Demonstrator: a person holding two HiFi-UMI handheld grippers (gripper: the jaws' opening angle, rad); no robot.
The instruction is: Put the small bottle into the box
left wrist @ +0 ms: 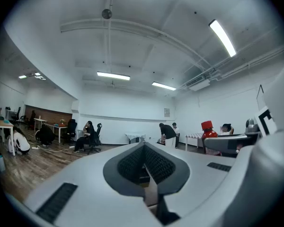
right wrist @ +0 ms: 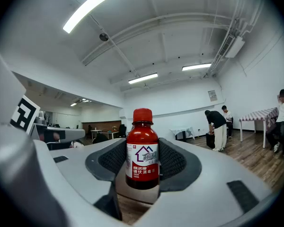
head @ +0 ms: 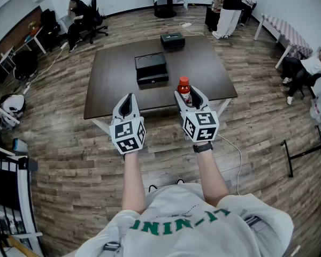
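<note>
Jaws of the right gripper (head: 188,94) were seen in the head view clamped on the small bottle (head: 184,90), which was held upright, well apart from the black box (head: 151,68) on the dark table (head: 112,84), with the left gripper (head: 129,97) alongside. In the left gripper view, its jaws were found pressed together on nothing. In the right gripper view, the bottle was shown gripped at its labelled body by both pads.
</note>
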